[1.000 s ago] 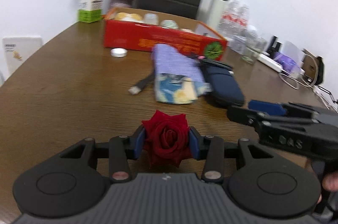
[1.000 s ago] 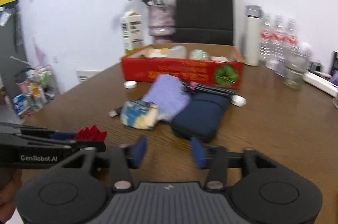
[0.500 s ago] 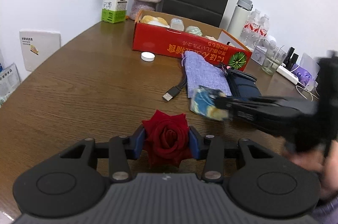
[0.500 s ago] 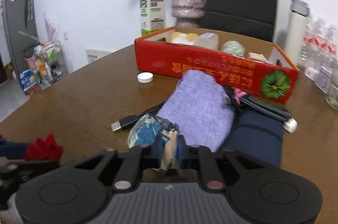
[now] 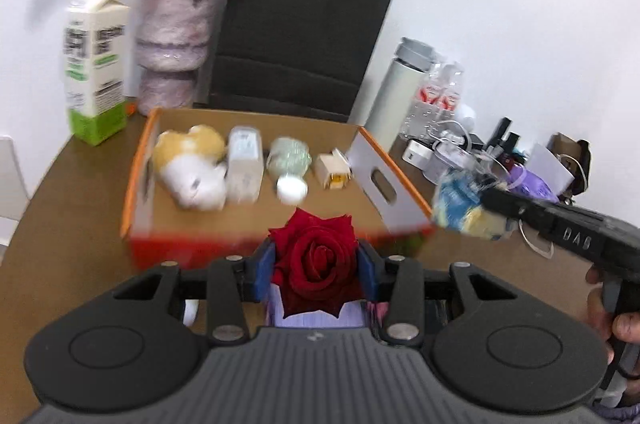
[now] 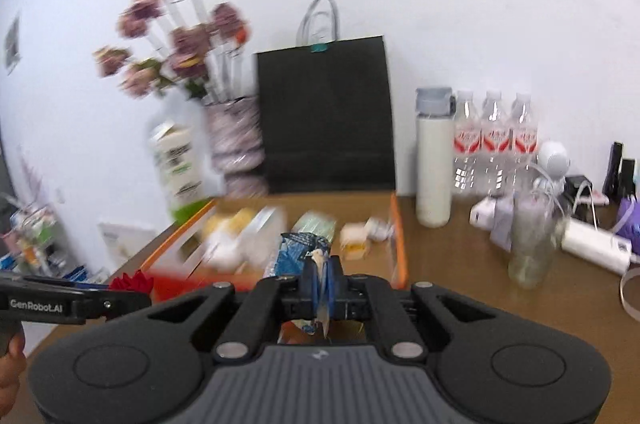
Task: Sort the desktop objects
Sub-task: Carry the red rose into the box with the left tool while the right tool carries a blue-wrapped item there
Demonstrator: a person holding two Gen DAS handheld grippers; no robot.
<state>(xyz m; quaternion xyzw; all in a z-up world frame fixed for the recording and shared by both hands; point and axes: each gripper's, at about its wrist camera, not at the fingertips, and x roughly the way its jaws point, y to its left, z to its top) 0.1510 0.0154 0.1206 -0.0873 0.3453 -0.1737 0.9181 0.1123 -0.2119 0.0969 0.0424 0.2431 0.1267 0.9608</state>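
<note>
Left gripper: jaws clenched on a red rose, its bloom seated squarely between the blue pads and facing the camera, held in the air just short of the red box. The box, at 12 o'clock from the jaws, is open and holds a plush toy, a white container, a green bottle and a small carton.

Right gripper: jaws clamped flat on a blue snack packet, pinched by its crimped edge, the body projecting toward 12 o'clock. The packet hangs in the air over the box's right end.
</note>
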